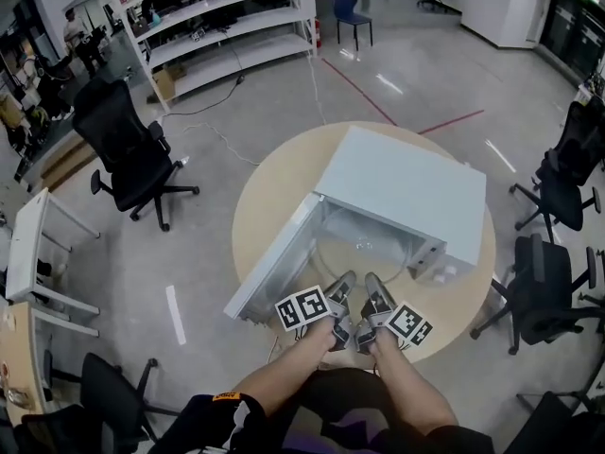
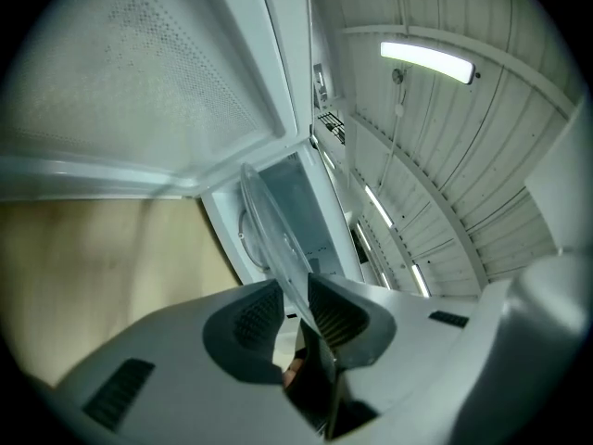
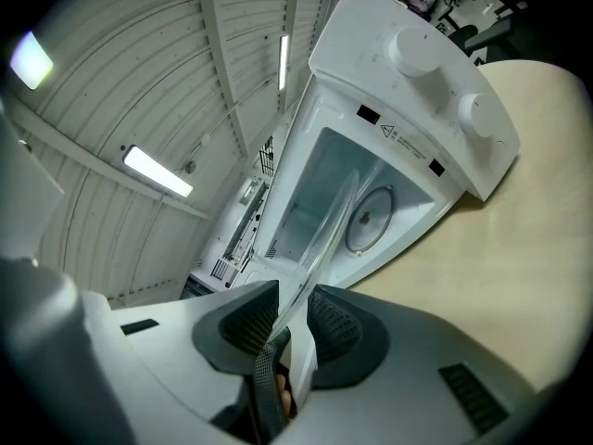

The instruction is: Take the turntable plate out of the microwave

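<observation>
A white microwave (image 1: 406,183) sits on a round, light wood table (image 1: 269,192). Its door (image 1: 274,263) hangs wide open on the left side. The person holds two grippers close together, right in front of the open microwave. The left gripper (image 2: 295,309) has its two jaws closed on the rim of the clear glass turntable plate (image 2: 269,221), with the glass running in between the dark bumpy pads. The right gripper (image 3: 292,318) pinches the rim of the same plate, just beside the left one. So both grippers hold the plate by its near edge. The plate is up off the microwave floor, and its far edge reaches back into the opening. It is see-through, so in the head view you can only just make it out. Behind the plate, on the floor inside the microwave, there is a round grey ring (image 3: 371,216). Two white knobs (image 3: 417,52) stick out of the front, next to the opening. A black office chair (image 1: 128,154) stands on the grey floor, well away from the table, and white shelves (image 1: 217,17) stand farther back.
</observation>
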